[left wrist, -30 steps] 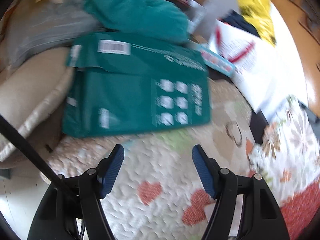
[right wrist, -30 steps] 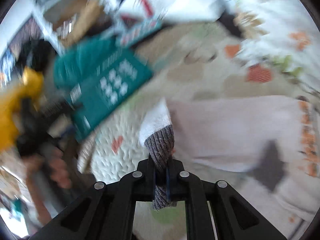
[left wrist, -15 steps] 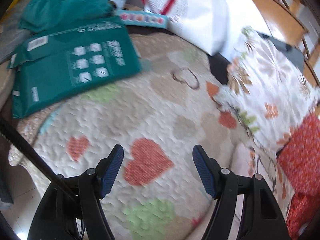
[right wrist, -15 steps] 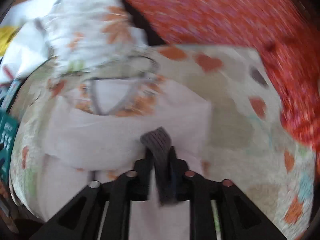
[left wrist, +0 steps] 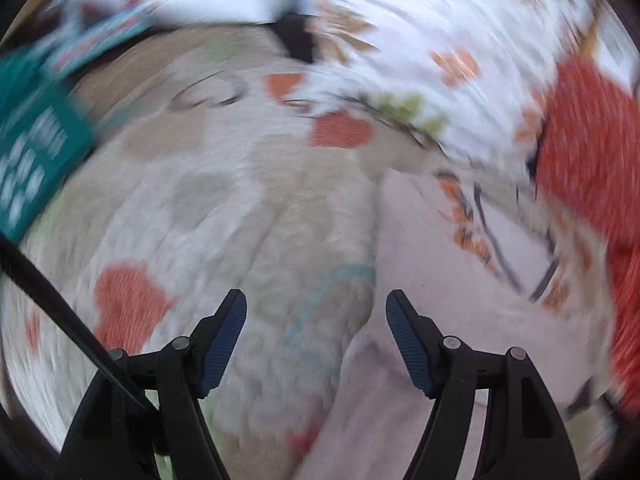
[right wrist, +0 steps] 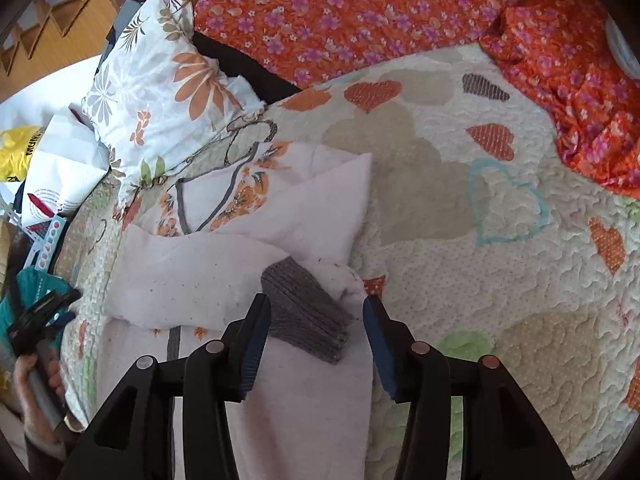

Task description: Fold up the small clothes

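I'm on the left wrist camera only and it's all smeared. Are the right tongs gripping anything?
Observer: No. The right tongs are opening. A grey cuff lies between the fingers, and the pads are not pressing on it.
Operator: What does the cuff rest on?
Observer: On the pale garment, with its sleeve folded across the body.
Operator: Where are my left tongs from there?
Observer: The left tongs are off to the garment's left, at the edge of the quilt. They are held in a hand and do not touch the garment.
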